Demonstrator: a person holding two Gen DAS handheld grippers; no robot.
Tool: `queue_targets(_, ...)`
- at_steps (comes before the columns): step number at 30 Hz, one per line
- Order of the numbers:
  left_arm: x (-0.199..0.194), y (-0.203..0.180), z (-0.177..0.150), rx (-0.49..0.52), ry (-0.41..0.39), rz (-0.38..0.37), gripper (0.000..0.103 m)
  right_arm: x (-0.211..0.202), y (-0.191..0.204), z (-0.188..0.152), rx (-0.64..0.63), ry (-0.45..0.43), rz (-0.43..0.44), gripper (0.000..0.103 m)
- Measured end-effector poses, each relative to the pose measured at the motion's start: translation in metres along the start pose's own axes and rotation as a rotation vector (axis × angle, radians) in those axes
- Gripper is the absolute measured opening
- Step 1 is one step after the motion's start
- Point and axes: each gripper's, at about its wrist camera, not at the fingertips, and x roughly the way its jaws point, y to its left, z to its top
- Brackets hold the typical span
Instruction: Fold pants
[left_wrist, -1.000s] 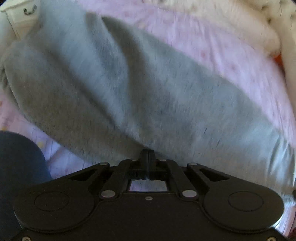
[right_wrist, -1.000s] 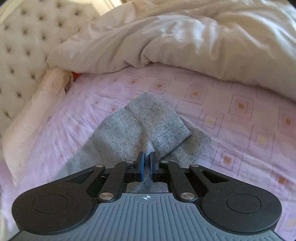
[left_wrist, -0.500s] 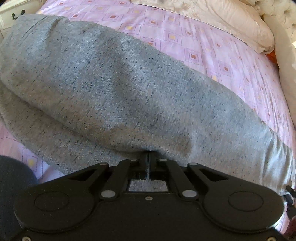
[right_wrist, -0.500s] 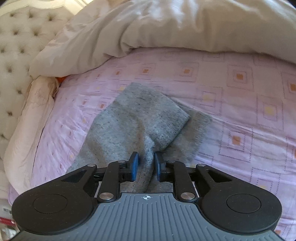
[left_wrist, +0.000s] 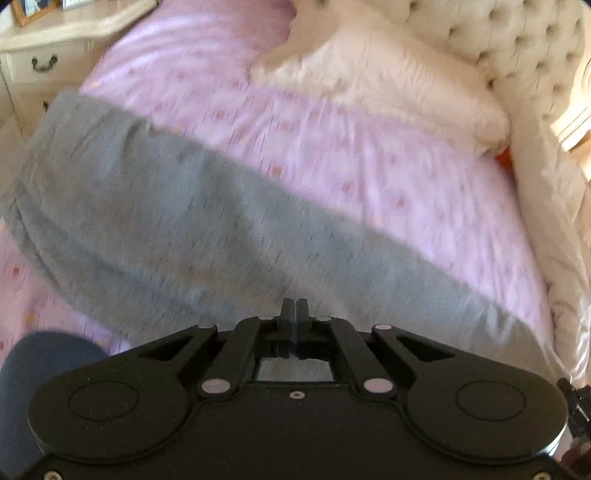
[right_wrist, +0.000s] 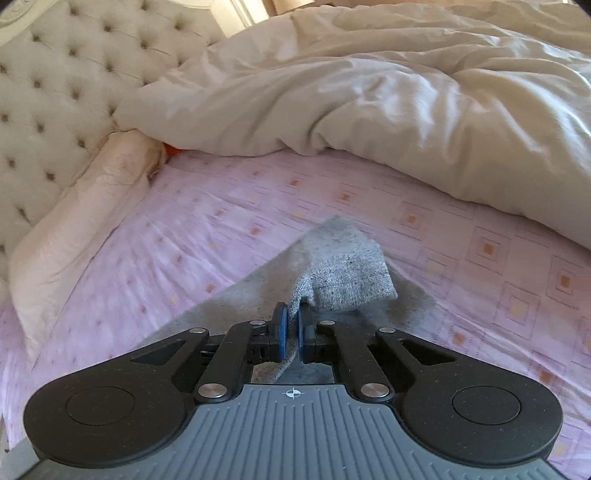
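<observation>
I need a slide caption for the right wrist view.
Right gripper shut on the grey pants above a pink bedsheet.

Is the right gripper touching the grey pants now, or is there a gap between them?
Touching. In the right wrist view, the right gripper has a fold of the grey pants pinched between its blue pads, with the cloth passing through the narrow slot between them.

A made-up bed in a bright bedroom.

A pink bed sheet (right_wrist: 192, 236) printed with small orange-centred squares covers the mattress. In the right wrist view a rumpled cream duvet (right_wrist: 388, 92) is heaped across the far side, a tufted cream headboard (right_wrist: 55, 92) stands at the left, and a pale pillow (right_wrist: 81, 225) lies along its foot. In the left wrist view, a cream nightstand (left_wrist: 40, 62) with a dark drawer handle stands at the far left.
</observation>
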Motion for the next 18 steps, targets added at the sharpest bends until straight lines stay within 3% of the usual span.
queue_targets(4,0.036,0.023,-0.002,-0.114,0.118,-0.008,0.019,-0.005,0.005,0.008,0.006,-0.052,0.004,0.005)
queue_targets(5,0.042,0.028,-0.002,-0.142,0.139,0.004,0.032,-0.006,0.008,0.011,-0.001,-0.062,0.012,0.005)
queue_targets(6,0.045,0.031,-0.002,-0.158,0.146,0.015,0.038,-0.006,0.009,0.013,-0.008,-0.064,0.012,0.005)
queue_targets(10,0.044,0.033,-0.001,-0.158,0.093,0.018,0.045,-0.003,0.011,0.014,-0.017,-0.050,0.000,0.005)
queue_targets(12,0.044,0.034,-0.001,-0.166,0.076,0.013,0.061,-0.004,0.009,0.014,-0.014,-0.046,-0.002,0.005)
queue_targets(18,0.060,0.036,-0.001,-0.242,0.125,-0.044,0.064,-0.006,0.010,0.016,-0.009,-0.047,0.008,0.005)
